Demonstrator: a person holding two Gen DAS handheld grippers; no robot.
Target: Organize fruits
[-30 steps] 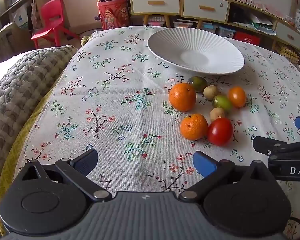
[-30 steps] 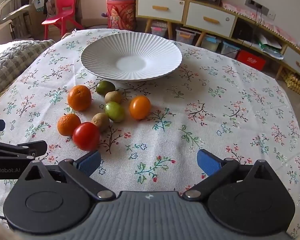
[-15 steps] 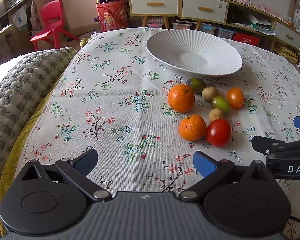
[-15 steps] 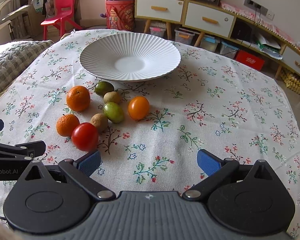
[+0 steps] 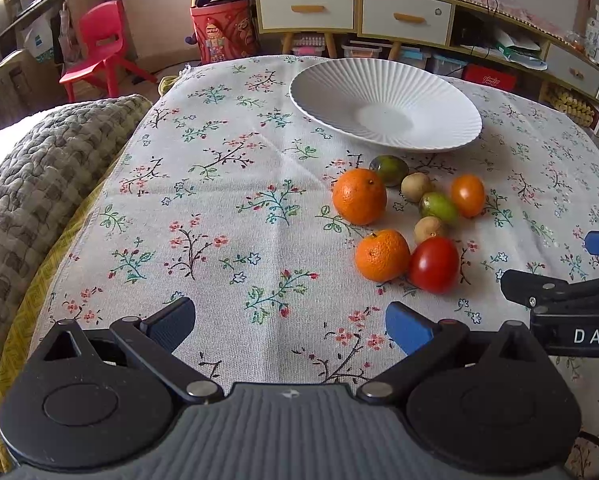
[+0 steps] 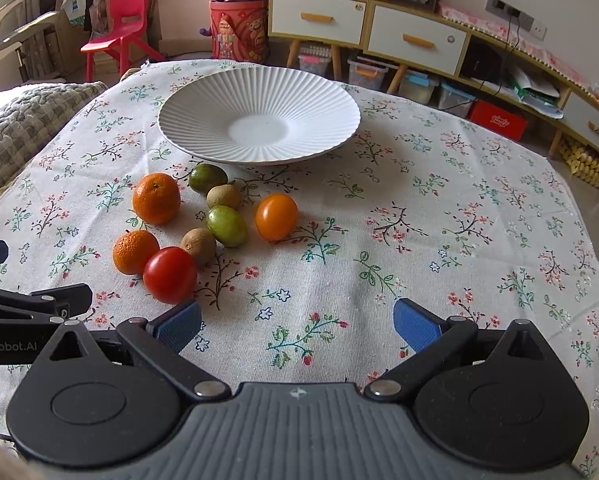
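Several fruits lie in a cluster on the floral tablecloth (image 5: 227, 216): two oranges (image 5: 359, 196) (image 5: 381, 255), a red tomato (image 5: 434, 265) (image 6: 170, 275), an orange tomato (image 6: 276, 217), green fruits (image 6: 226, 225) and two kiwis (image 6: 198, 245). An empty white ribbed plate (image 5: 331, 92) (image 6: 203, 100) stands just behind them. My left gripper (image 5: 289, 322) is open and empty, left of and in front of the fruits. My right gripper (image 6: 297, 322) is open and empty, in front of the cluster, its left fingertip (image 6: 179, 324) close to the red tomato.
A grey knitted blanket (image 5: 31, 184) lies over the table's left side. Behind the table stand a red chair (image 5: 99, 44), a red bin (image 5: 225, 32) and low drawer cabinets (image 6: 415, 40). Storage boxes sit under the cabinets.
Both grippers have moved slightly forward toward the fruits. The fruits and plate have not moved, and both grippers stay open.
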